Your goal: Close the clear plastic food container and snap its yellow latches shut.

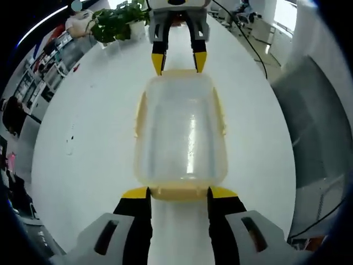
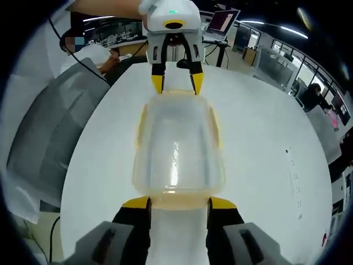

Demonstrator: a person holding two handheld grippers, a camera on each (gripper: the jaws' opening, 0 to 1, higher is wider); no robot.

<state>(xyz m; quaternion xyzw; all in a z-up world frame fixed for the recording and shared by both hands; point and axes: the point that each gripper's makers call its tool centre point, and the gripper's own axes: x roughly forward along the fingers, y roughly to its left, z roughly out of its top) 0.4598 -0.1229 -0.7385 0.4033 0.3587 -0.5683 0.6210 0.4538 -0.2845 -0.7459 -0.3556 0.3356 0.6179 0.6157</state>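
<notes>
White round tabletop [image 1: 83,138] carries the clear plastic food container with yellow latches [image 1: 181,138], lid on. Left gripper [image 1: 178,192] and right gripper [image 2: 178,203] face its opposite ends, jaws wide, flanking the end latches.

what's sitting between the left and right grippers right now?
The clear plastic food container with yellow latches, on the white table: in the left gripper view it spans from the left gripper to the right gripper.

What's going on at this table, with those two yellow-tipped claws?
A person holds a gripper in each hand, one at each short end of a clear plastic container on a white table. The left gripper and right gripper face each other, jaws open at the yellow end latches. The lid looks on.
</notes>
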